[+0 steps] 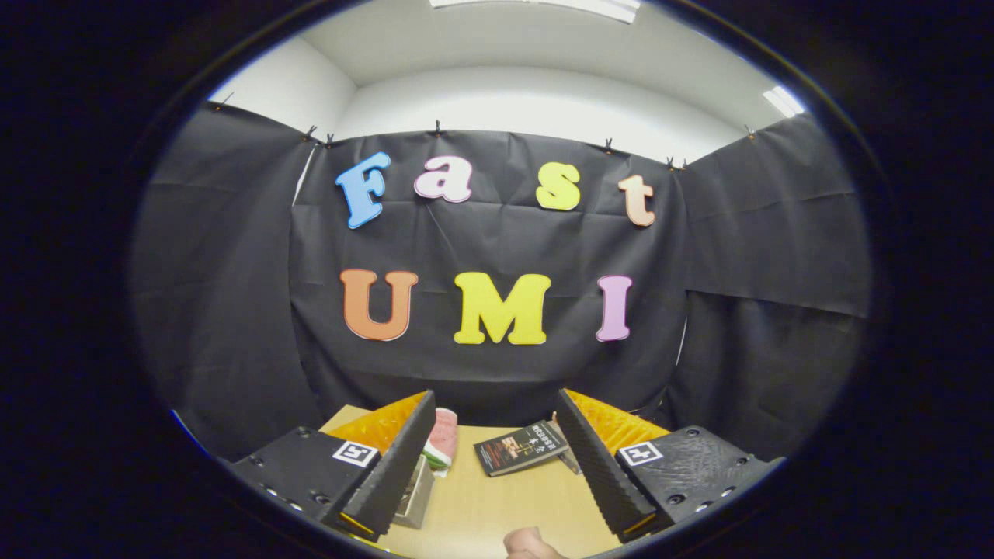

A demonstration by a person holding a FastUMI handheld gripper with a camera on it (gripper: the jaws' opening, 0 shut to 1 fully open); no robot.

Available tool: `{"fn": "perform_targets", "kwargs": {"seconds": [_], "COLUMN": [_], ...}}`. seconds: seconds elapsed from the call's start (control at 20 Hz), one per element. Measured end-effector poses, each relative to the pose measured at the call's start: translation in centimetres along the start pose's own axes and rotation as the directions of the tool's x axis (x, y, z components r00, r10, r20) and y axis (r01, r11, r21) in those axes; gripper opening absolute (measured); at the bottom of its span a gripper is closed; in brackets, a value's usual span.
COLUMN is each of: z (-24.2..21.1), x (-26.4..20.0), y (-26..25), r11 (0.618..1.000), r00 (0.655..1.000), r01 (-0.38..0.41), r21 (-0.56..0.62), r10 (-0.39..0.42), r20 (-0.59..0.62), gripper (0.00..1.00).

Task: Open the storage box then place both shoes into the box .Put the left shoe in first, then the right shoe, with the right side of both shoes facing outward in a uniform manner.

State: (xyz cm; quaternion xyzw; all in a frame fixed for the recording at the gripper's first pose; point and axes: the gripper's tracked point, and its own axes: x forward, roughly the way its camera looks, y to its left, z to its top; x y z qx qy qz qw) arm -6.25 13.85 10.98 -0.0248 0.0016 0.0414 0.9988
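Can't make out the storage box or either shoe for sure from here. The hand-held gripper hangs over a tan wooden tabletop, fingers spread wide with nothing between them. One dark book lies just ahead, one red-and-green thing sits by the left finger. Black cloth walls, white ceiling above.
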Motion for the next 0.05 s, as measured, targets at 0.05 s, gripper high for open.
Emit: {"fn": "perform_targets", "kwargs": {"seconds": [0.05], "z": [-0.10], "x": [-0.10], "y": [-0.14], "r11": [1.000], "r00": [1.000], "r01": [-0.002], "r21": [0.000], "r10": [0.002], "r20": [-0.004], "gripper": [0.97]}}
